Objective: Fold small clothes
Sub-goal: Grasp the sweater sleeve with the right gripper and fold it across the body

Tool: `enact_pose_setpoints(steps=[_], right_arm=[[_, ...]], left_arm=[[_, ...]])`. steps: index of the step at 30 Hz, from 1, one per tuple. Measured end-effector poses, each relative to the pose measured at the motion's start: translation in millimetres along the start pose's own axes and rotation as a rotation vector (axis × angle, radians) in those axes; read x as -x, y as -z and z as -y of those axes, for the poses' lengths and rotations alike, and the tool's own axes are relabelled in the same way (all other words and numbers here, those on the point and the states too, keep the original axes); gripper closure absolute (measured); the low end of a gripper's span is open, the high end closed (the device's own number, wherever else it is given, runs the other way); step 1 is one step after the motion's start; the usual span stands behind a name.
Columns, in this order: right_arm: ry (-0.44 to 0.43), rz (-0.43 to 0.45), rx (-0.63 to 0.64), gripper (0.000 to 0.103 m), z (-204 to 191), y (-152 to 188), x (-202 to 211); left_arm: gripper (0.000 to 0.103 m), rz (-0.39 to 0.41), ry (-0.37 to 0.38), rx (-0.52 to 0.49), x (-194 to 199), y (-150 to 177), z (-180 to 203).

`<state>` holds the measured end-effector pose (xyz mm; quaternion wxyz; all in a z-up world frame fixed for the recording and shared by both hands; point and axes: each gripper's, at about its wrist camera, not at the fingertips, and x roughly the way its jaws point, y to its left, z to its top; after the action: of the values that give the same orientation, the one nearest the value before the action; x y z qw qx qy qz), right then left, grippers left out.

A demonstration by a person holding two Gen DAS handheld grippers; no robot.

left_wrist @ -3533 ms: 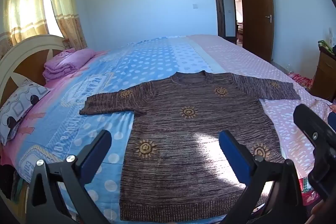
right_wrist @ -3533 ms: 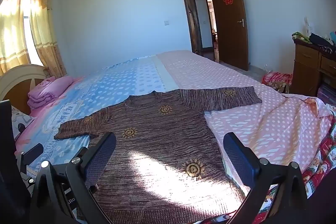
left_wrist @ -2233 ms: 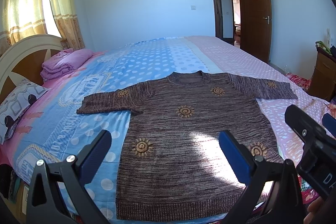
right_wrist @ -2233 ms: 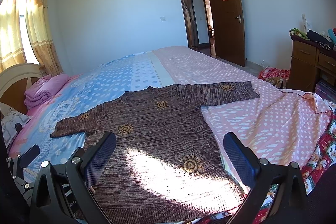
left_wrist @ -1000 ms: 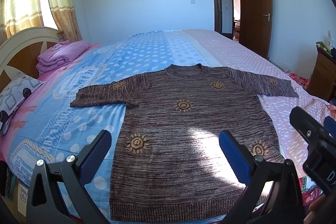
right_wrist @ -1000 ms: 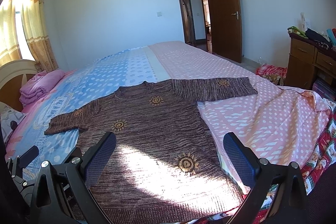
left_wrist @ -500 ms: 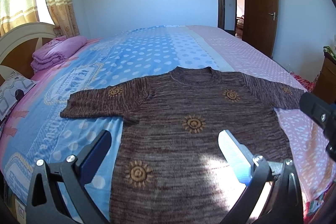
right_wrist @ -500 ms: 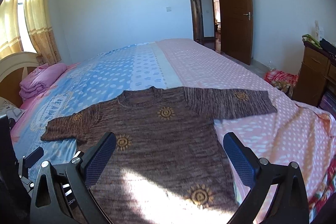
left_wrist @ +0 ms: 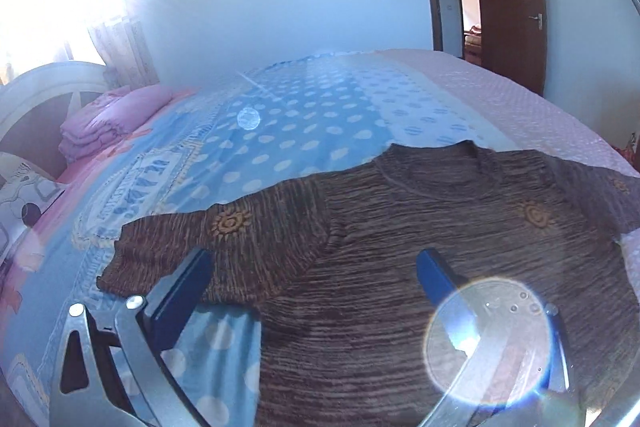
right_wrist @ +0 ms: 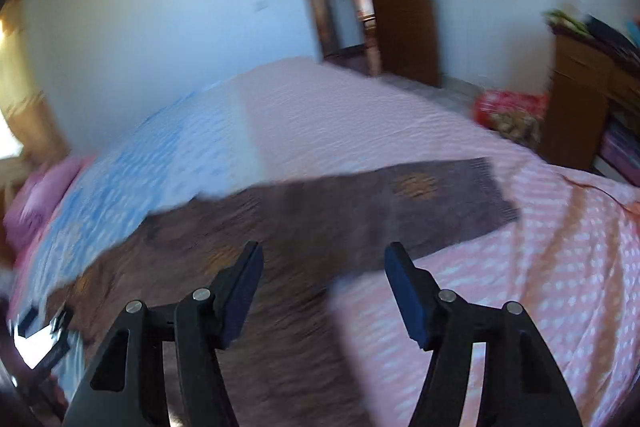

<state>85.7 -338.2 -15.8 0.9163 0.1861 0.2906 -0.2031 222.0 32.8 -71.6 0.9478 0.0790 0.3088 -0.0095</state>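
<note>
A brown sweater [left_wrist: 400, 267] lies flat on the bed [left_wrist: 304, 131], collar toward the far wall, sleeves stretched out sideways. The left tongs [left_wrist: 312, 275] hover spread above its left sleeve and chest; the right tongs [right_wrist: 324, 275] hover spread near the right sleeve. Bare bedspread surrounds it.

The sweater [left_wrist: 420, 267] is a coarse, ribbed knit in streaky brown with a matt face. Under it the bedspread [left_wrist: 312, 123] is smooth, thin printed cloth. At the far right the door [left_wrist: 516, 3] is dark wood with a slight sheen, and the left gripper [left_wrist: 312, 279] has matt blue pads [left_wrist: 188, 279] on a smooth grey frame.
</note>
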Motion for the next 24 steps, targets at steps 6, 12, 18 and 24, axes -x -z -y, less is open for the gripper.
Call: enact_pose_setpoints(steps=[6, 12, 18, 24], right_arm=[[0.103, 0.009, -0.257, 0.039, 132.7, -54.0, -48.3], [0.088, -0.149, -0.351, 0.039, 182.2, -56.5, -116.8], [0.14, -0.187, -0.261, 0.04, 167.2, -44.3, -146.1], [0.194, -0.231, -0.098, 0.087, 157.5, -46.1, -154.1]], left_arm=[[0.0, -0.118, 0.07, 0.152, -46.8, 22.2, -16.8], [0.0, -0.18, 0.098, 0.23, -55.7, 31.4, -22.2], [0.0, -0.295, 0.12, 0.285, -77.7, 36.1, -27.2], [0.0, -0.278, 0.118, 0.282, -74.0, 35.5, -26.3]])
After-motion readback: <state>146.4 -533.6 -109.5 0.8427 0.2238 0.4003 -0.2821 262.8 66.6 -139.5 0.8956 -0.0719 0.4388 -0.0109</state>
